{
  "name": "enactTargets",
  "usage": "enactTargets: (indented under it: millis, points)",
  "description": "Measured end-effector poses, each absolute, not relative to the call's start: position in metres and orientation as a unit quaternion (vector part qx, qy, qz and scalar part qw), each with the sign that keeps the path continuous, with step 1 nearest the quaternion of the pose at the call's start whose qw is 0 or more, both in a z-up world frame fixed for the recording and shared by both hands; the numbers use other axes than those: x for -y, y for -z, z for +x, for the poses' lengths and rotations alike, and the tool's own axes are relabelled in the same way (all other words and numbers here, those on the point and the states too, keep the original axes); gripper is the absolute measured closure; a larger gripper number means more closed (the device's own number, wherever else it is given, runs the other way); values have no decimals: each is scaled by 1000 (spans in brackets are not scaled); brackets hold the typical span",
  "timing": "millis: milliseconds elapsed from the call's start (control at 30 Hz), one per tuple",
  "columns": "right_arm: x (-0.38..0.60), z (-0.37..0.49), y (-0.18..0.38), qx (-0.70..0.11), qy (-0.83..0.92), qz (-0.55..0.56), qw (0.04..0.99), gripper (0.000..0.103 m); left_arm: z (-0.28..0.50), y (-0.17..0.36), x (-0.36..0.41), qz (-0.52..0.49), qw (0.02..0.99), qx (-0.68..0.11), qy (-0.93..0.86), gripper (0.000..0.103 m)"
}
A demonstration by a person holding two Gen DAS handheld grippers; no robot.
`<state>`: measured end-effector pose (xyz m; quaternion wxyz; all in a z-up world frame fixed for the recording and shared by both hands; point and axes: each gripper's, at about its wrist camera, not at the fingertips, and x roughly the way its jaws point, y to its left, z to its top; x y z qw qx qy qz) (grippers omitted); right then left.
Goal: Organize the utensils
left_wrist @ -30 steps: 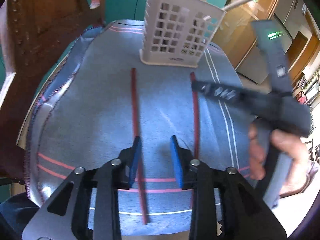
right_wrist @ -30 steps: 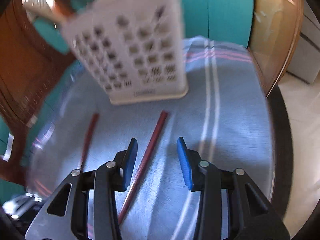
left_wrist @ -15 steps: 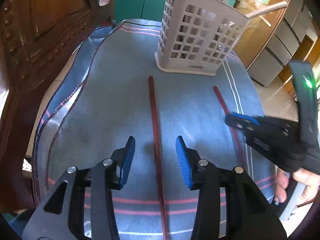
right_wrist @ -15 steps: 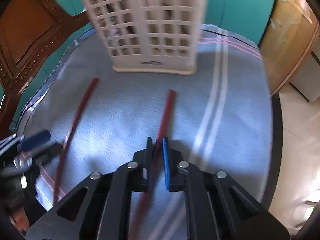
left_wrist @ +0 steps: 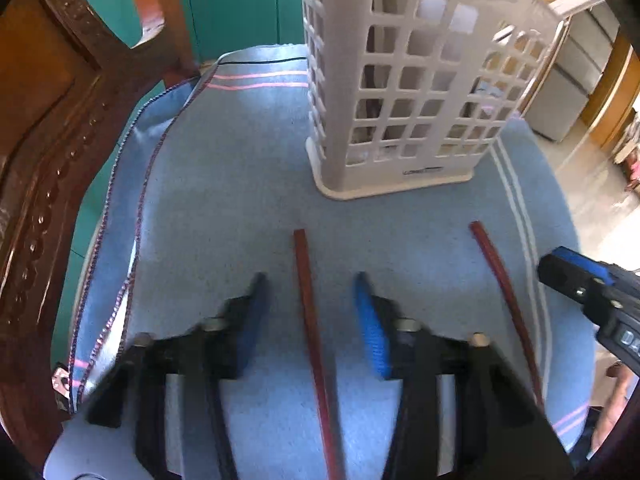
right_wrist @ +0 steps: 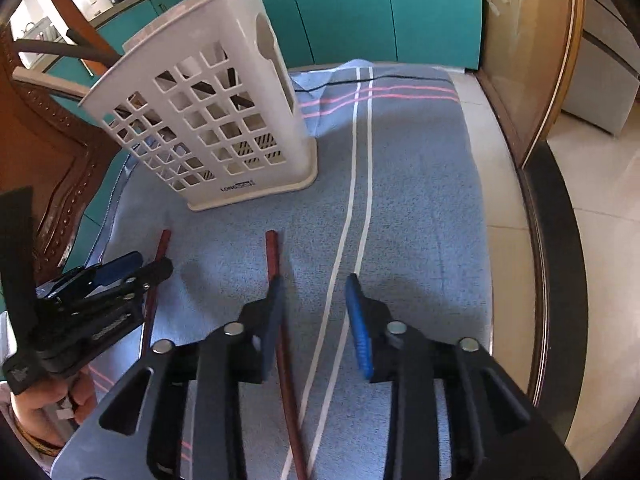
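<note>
Two dark red chopsticks lie on the blue cloth in front of a white slotted utensil basket (left_wrist: 412, 92). My left gripper (left_wrist: 310, 280) is open, its fingers astride the left chopstick (left_wrist: 310, 312). The right chopstick (left_wrist: 504, 292) lies to its right, by my right gripper (left_wrist: 576, 276). In the right wrist view my right gripper (right_wrist: 314, 280) is open; the right chopstick (right_wrist: 280, 320) runs under its left finger. The left chopstick (right_wrist: 156, 280) and left gripper (right_wrist: 136, 266) show at left. The basket (right_wrist: 212, 120) holds dark utensils.
A carved wooden chair back (left_wrist: 48, 152) stands along the left. The blue striped cloth (right_wrist: 420, 200) covers a small table whose dark rim (right_wrist: 560, 280) ends at right over a tiled floor. Teal cabinets (right_wrist: 380, 8) stand behind.
My right gripper was shut over the right chopstick and is now open, with the chopstick still on the cloth. My left gripper has moved forward along the left chopstick toward the basket.
</note>
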<state>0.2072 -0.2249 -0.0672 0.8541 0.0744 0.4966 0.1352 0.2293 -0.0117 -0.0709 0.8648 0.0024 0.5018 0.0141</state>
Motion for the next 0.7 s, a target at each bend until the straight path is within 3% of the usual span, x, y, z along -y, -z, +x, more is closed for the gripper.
enactTargets:
  millis: [33, 100, 467, 700]
  points:
    - [220, 212, 67, -497, -134, 75, 854, 70, 230, 75, 11, -2, 862, -507, -12, 92]
    - [220, 212, 67, -498, -133, 79, 854, 70, 226, 76, 13, 2, 868, -497, -10, 94]
    - [211, 213, 70, -499, -127, 75, 854, 66, 189, 79, 33, 45, 872, -487, 11, 95]
    - [194, 215, 78, -502, -131, 48, 853, 66, 201, 78, 34, 65, 872, -486, 1, 77]
